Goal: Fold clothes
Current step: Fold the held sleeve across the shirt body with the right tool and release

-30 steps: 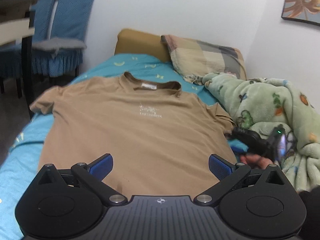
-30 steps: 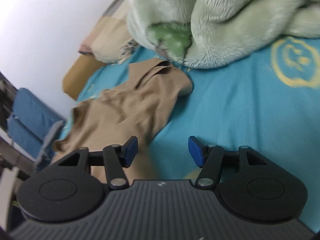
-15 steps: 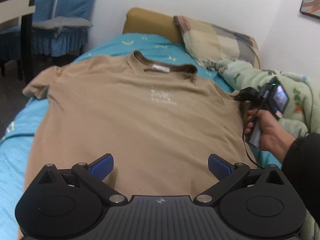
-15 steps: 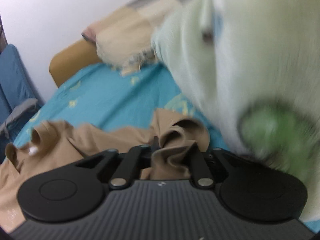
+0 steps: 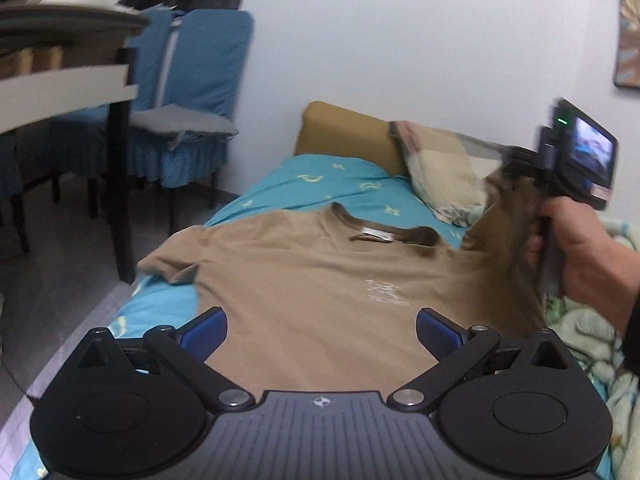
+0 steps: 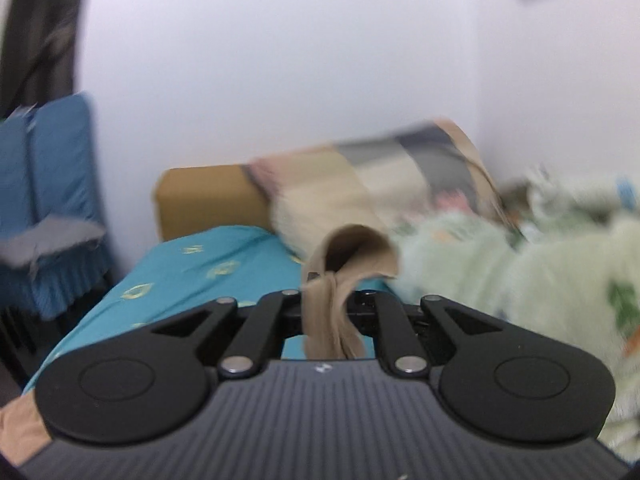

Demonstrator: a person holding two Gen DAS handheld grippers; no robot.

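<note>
- Bedroom corner with white walls; teal sheet [image 5: 320,178] across the middle of the left wrist view.
- Far left: dark table [image 5: 68,28], then a blue-covered chair [image 5: 192,92].
- Lower centre: left gripper [image 5: 322,330], blue pads [image 5: 202,334] wide apart, empty, over the shirt's lower part.
- Centre: tan T-shirt [image 5: 320,292] flat on the sheet, collar toward a mustard cushion [image 5: 344,132] and checked pillow [image 5: 436,168].
- Right edge: hand [image 5: 576,244] with right gripper [image 6: 326,300], clamped on the shirt's sleeve [image 6: 352,252], raised off the bed.
- Lower right: green fleece blanket [image 5: 592,332], bunched.
</note>
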